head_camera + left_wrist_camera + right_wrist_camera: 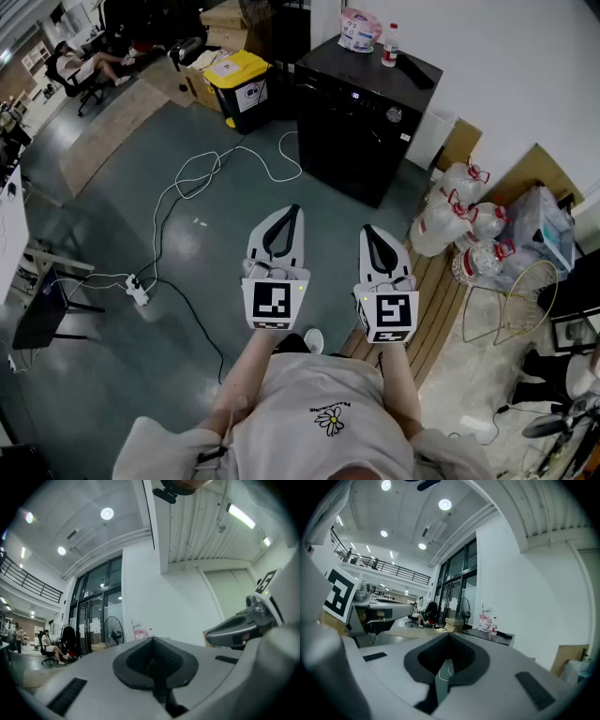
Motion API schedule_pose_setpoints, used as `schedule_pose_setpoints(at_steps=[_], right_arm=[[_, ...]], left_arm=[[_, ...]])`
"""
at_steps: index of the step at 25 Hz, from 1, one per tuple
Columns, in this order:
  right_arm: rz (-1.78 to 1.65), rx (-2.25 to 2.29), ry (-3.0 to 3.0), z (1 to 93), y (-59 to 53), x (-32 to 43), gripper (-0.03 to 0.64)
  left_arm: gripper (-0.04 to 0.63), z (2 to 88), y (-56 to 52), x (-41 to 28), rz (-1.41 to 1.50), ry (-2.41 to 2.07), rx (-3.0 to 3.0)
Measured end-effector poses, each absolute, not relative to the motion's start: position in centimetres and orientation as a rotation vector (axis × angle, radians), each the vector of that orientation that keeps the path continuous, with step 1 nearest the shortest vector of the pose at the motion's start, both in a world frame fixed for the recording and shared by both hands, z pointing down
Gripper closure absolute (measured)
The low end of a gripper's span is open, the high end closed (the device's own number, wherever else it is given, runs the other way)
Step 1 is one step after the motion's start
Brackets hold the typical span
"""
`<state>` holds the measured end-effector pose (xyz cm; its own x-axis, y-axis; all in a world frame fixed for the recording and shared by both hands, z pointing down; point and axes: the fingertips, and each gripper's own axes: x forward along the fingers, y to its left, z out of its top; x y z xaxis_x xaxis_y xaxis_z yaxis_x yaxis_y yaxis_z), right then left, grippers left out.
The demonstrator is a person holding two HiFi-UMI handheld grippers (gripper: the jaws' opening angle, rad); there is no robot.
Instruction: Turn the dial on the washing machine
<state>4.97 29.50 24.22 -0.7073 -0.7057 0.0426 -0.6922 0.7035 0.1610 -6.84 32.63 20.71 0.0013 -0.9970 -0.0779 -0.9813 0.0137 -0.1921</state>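
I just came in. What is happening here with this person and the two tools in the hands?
A person stands holding a gripper in each hand, both stretched out in front of the body. The left gripper and the right gripper have their jaws together and hold nothing. The black washing machine stands ahead, well apart from both grippers. Its dial is not yet touched, so the turning has not begun.
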Motion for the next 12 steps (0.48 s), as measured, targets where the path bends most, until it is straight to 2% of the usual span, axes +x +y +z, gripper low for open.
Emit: schedule_pose_setpoints(at_steps=[12], right_arm=[[-0.194, 1.171, -2.831, 24.2, 29.1, 5.3, 0.614]], left_arm=[[0.595, 21.1, 31.5, -6.8, -0.096, 2.084, -2.099]])
